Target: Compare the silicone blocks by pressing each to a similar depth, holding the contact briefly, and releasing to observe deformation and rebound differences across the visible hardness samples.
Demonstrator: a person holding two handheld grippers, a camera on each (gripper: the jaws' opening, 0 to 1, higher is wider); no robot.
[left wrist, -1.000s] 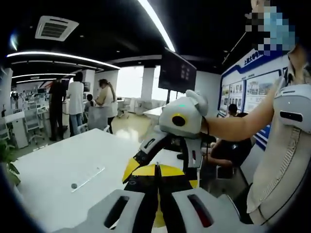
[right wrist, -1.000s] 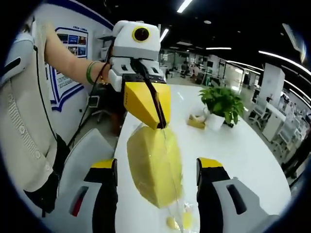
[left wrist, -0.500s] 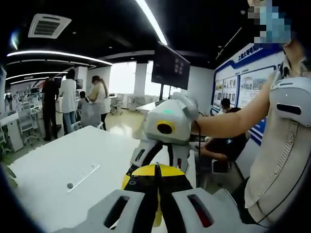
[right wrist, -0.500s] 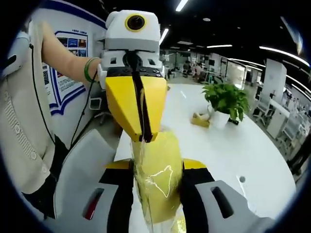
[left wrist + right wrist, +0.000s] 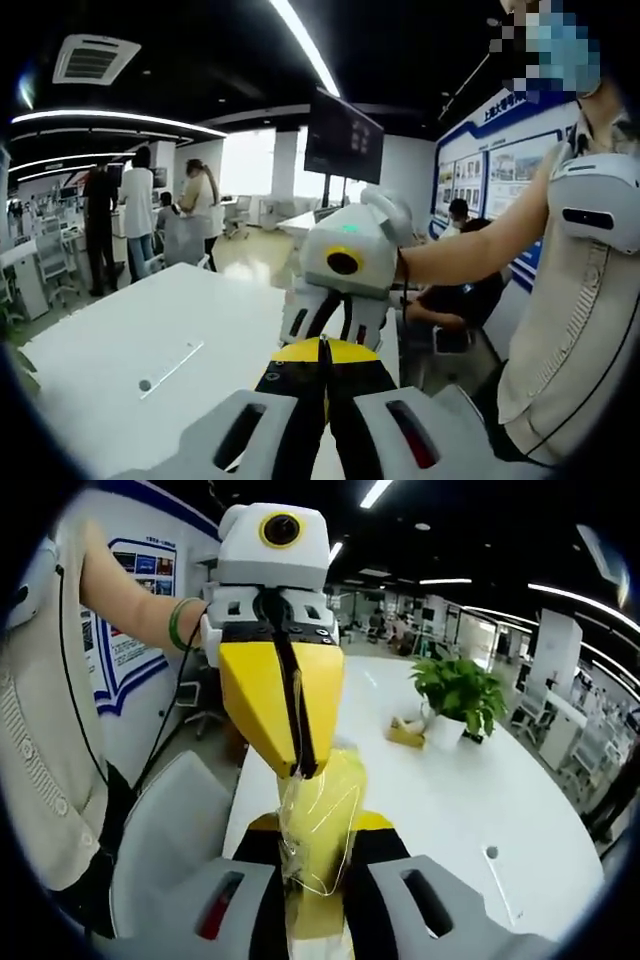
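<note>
While both grippers meet in mid-air above the white table (image 5: pixel 470 790), we judge this the squeeze phase. Our right gripper (image 5: pixel 305 845) has its jaws nearly together, pinching the yellow silicone block (image 5: pixel 335 780) in its clear wrapper. Our left gripper (image 5: pixel 322 352), jaws pressed together, nips the wrapper's top edge. We should keep pressure steady, hold briefly, then part the right jaws slowly to watch rebound.
</note>
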